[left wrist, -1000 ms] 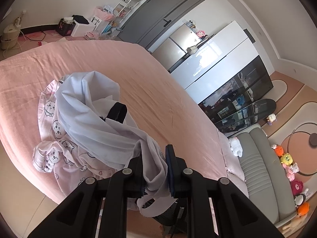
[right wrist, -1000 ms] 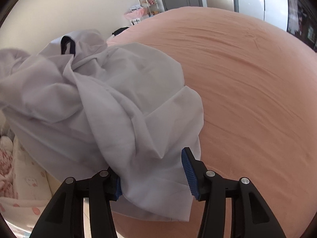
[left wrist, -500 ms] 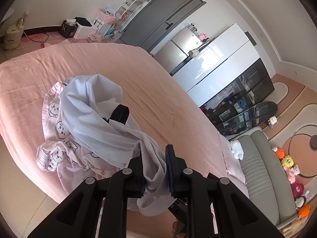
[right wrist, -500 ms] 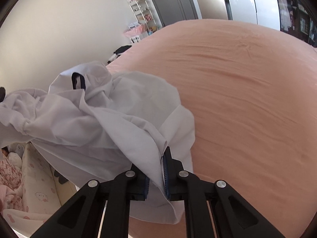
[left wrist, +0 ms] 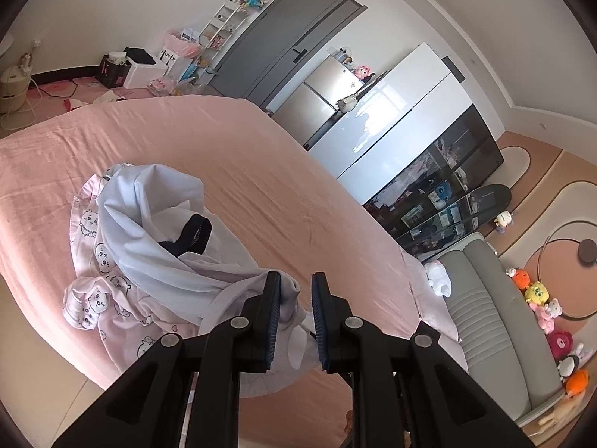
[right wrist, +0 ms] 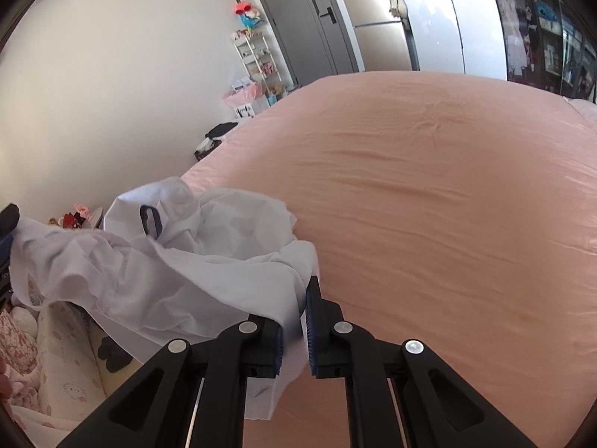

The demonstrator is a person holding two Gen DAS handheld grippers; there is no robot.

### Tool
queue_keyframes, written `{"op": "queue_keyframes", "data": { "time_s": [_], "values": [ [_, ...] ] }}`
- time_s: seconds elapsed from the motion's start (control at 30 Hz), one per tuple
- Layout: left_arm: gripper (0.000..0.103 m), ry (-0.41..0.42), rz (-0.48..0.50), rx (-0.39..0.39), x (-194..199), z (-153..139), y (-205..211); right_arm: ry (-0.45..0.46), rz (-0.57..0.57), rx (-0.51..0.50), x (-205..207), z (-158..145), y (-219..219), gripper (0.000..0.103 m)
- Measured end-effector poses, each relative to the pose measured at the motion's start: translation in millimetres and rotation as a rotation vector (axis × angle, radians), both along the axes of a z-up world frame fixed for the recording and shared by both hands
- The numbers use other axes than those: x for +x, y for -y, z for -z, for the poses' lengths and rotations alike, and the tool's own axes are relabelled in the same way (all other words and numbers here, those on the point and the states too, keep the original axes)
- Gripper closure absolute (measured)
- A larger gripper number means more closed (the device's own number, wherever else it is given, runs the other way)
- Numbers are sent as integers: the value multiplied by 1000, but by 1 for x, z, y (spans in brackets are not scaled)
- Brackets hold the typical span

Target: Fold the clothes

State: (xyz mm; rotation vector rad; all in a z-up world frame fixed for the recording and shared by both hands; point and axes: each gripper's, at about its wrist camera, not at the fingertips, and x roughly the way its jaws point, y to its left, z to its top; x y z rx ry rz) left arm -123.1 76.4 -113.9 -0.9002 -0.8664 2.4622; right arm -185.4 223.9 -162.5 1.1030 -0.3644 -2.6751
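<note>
Clothes, two items, on a bed (left wrist: 261,171) with a pink sheet, filling most of both views. Item one: white shirt (left wrist: 149,224), crumpled, with a dark collar (left wrist: 194,233) showing in its folds; it lies partly on the bed near the edge and is partly raised, stretched between the two claws. Item two: pale pink garment (left wrist: 100,291) printed with small cartoon faces, lying under and beside the white shirt at the corner of the bed, partly hanging over the edge. Left claw (left wrist: 294,317): narrow, blue pads pinching a bunched fold of the white shirt, which hangs below the fingers. Right claw (right wrist: 302,321): narrow, clamped on a hem of the white shirt (right wrist: 179,261), with a loose flap hanging below the fingers; the cloth runs off to the left of the right wrist view toward a dark object at the frame edge. Room fittings behind the bed: grey door (left wrist: 283,44), steel fridge (left wrist: 321,100), white cabinet (left wrist: 403,119), grey sofa (left wrist: 485,298) with a row of plush toys (left wrist: 541,298) beside it, white shelf rack (right wrist: 257,56).
</note>
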Motion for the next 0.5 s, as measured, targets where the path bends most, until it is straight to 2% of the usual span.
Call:
{"op": "queue_keyframes", "data": {
  "time_s": [0.17,0.27,0.5],
  "values": [
    [88,-40,16,0,5,-10,-5,-34,40,-16,3,-18,-20,96],
    [88,-42,25,-34,4,-15,-10,-57,58,-12,6,-28,-30,96],
    [85,66,84,-115,-7,4,-19,-87,75,-32,8,-42,-44,96]
  ]
}}
